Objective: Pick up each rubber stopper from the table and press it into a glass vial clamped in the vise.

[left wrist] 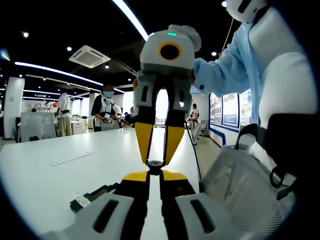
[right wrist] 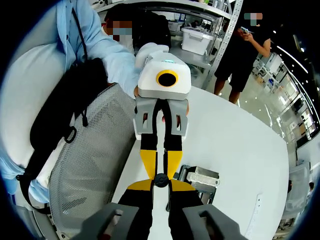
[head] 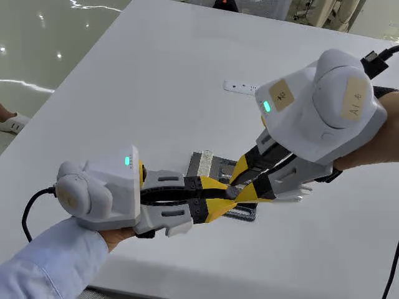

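Big white table (head: 156, 75) takes up most of the head view, and over it the two grippers come in nose to nose. The left gripper (head: 232, 195) reaches in low and nearly level from the person's light blue sleeve (head: 56, 261), and the right gripper (head: 240, 185) angles down steeply from the upper right, so the tips meet at one spot. Both claws are drawn in narrow, and both look pinched onto the same little thing from opposite sides. I honestly can't say which one is carrying the load. Under that meeting point sits the metal vise (head: 218, 171), flat on the table, with a pale clear piece (head: 204, 163) in it that I take for the glass vial. The rubber stopper (right wrist: 161, 180) is the small dark round bit right where the four tips converge, held up off the table beside the vise, not yet in the vial. My guess on handling: it weighs next to nothing and it's squishy and grippy, so it won't slide. It could pop sideways or tilt if it's squeezed off-centre, so grab it across the wide top end and leave the narrow end free. The glass is the fragile part, so press straight down and don't lever.
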`<action>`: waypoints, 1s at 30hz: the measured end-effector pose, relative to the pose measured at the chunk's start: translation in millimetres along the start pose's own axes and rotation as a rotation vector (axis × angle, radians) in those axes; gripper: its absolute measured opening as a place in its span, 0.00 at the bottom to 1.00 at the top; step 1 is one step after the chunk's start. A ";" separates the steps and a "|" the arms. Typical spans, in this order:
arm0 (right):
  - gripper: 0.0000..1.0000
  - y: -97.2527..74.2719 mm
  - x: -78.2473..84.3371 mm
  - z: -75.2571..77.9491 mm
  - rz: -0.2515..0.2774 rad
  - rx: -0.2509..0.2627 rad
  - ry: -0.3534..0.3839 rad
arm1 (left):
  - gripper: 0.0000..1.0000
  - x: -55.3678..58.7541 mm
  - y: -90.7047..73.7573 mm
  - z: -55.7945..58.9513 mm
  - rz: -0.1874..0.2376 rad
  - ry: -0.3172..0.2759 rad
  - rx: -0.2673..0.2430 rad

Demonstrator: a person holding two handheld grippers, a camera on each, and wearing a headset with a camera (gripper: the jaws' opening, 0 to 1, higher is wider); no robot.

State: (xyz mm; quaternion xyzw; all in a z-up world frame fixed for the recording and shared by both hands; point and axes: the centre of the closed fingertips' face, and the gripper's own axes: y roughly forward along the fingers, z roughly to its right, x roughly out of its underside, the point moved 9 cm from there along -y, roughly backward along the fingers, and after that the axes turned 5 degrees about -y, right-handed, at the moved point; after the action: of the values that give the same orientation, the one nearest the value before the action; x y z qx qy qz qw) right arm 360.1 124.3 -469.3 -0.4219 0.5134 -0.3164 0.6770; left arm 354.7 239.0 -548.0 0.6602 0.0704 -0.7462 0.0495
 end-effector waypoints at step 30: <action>0.08 3.6 -0.9 -3.1 -0.042 -0.030 -0.058 | 0.01 2.4 1.4 2.6 -0.026 -0.013 0.021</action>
State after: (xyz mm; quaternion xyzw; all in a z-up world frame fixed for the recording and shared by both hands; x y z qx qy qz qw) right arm 356.9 126.0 -472.5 -0.4517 0.4893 -0.3106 0.6783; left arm 352.0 237.2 -550.2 0.6547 0.0709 -0.7519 0.0335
